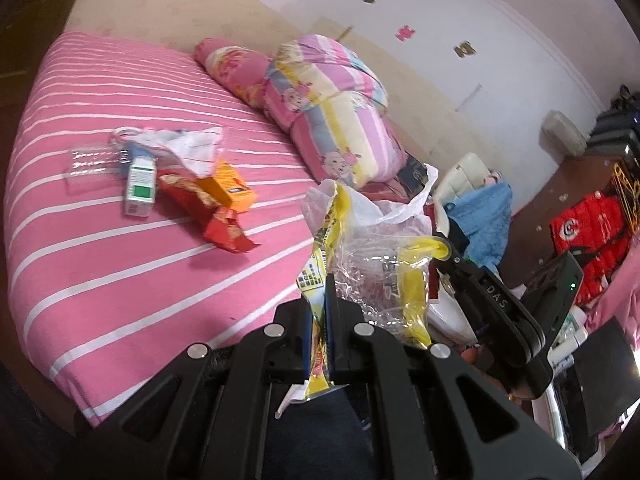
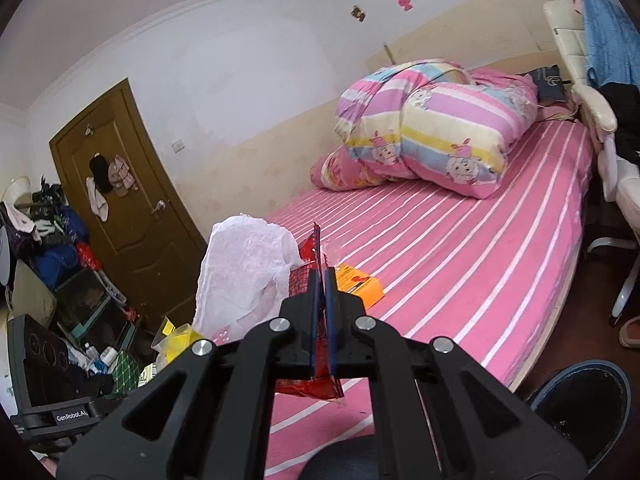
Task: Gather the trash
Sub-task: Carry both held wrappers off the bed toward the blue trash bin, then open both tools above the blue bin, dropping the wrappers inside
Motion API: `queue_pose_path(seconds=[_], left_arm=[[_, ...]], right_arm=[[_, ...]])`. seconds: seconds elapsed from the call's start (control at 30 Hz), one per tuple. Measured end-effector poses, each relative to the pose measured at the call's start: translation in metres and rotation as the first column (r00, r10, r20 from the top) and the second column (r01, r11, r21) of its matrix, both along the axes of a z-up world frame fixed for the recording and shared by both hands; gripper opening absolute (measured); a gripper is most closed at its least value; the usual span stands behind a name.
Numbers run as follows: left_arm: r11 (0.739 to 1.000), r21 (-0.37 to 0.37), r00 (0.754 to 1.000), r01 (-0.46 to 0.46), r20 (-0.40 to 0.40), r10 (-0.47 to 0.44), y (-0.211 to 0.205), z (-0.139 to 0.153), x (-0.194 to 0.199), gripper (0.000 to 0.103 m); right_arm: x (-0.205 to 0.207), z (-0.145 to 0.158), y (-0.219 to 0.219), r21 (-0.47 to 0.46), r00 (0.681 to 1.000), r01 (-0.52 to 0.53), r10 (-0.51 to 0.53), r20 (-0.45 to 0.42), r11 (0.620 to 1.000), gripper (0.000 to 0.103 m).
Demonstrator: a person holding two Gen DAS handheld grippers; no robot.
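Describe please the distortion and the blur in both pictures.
Left wrist view: fisheye bends the bed stripes, corners are dark, the plastic bag looks slightly blurred. Right wrist view: same curving, the door leans, the wrapper is soft.

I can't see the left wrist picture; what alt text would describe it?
The left gripper, jaws shut, pinches a yellow printed plastic wrapper attached to a clear crinkly plastic bag. Beyond, on a pink white-striped bed, lie an orange box, a red wrapper and a white-green carton.
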State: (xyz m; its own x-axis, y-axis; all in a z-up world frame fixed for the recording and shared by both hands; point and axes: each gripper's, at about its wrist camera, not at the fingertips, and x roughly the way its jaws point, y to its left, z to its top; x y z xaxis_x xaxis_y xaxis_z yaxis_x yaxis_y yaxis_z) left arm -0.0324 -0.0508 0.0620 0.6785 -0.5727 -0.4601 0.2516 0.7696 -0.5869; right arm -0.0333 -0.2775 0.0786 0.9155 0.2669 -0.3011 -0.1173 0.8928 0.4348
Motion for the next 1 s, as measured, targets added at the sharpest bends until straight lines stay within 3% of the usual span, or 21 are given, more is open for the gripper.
queue_pose_path(seconds=[0.27,0.47,0.8,1.0], left_arm=[[0.992,0.026,0.992,0.124,-0.031,-0.124,-0.064,-0.008,0.012,0.005],[0.972,0.037,0.969,0.233,-0.096,-0.229,-0.122,-0.030,0.026,0.005],[0.915,0.045,0.891,0.401,-0.251,-0.379,-0.230,-0.085,0.053,0.005],[0.885,0.033,0.821,0.464,-0.391,-0.416,-0.283,-0.139,0.073,0.005]], right_arm=[[-0.027,-0.019,-0.061,0.014,0.992,0.119,-0.119,-0.035,0.993,0.004],[-0.046,-0.050,-0.115,0.034,0.972,0.221,-0.218,-0.087,0.975,0.004],[-0.085,-0.118,-0.194,0.017,0.896,0.398,-0.384,-0.220,0.917,0.004],[-0.106,-0.163,-0.229,-0.020,0.836,0.463,-0.445,-0.321,0.886,0.004]])
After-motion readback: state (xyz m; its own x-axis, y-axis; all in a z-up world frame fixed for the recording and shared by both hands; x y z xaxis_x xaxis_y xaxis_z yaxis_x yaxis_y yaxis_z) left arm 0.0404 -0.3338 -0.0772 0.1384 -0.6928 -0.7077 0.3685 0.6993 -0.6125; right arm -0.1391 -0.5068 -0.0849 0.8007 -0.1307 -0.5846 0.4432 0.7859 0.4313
